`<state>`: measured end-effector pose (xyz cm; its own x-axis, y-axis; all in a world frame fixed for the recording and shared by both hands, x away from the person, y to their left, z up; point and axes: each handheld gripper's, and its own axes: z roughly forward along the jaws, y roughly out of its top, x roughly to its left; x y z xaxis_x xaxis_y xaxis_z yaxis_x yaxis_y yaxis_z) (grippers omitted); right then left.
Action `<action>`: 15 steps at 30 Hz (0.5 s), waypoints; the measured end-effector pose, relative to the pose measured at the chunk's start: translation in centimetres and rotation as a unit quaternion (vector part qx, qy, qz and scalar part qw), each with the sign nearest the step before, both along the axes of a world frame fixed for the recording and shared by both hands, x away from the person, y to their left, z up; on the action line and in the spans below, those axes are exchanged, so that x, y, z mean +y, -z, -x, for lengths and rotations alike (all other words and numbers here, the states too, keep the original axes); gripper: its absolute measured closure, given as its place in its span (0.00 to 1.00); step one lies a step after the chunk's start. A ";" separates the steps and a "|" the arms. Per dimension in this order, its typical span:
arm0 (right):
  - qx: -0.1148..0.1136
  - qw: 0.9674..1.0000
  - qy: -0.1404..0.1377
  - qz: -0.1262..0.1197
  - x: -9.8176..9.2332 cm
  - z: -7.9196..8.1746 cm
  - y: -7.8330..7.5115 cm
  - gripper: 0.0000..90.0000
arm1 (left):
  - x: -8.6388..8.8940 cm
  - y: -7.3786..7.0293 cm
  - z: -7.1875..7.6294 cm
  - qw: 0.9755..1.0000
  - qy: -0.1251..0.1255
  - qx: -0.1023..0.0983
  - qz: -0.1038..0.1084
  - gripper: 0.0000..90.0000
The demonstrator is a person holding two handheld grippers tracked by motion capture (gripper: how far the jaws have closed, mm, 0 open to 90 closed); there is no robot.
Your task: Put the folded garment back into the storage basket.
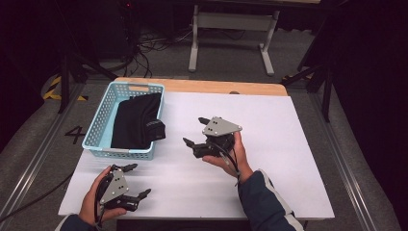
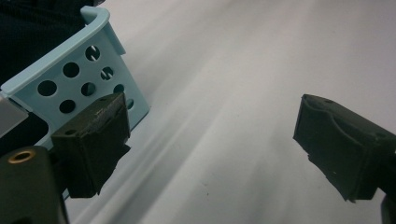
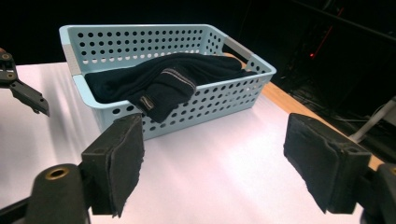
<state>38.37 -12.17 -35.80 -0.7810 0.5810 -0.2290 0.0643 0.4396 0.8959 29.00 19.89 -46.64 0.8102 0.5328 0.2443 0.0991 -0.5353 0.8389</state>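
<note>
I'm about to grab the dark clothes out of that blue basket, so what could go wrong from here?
1. The dark garment drapes over the light blue basket rim, so pulling it may drag or tip the basket.
2. The right gripper is open and faces the basket; its jaws might catch the perforated wall instead of cloth.
3. The left gripper, open near the table's front edge, sits close to the basket corner and could knock it.
</note>
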 end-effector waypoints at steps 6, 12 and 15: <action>-0.011 1.000 0.003 -0.006 -0.8 0.3 -0.3 0.23 | -0.1 0.0 0.1 1.000 0.001 0.000 0.000 0.13; -0.032 0.999 0.012 0.005 -1.7 0.8 -1.1 0.22 | 0.1 -0.1 0.1 1.000 0.002 0.000 0.003 0.13; -0.038 0.999 0.014 0.002 -2.2 1.0 -1.4 0.21 | 0.1 -0.1 0.1 1.000 0.001 0.001 0.004 0.13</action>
<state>37.36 -14.34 -34.40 -0.7448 0.6010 -0.2899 0.0083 0.4429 0.8966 28.89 19.96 -46.57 0.8114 0.5334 0.2389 0.0991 -0.5284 0.8432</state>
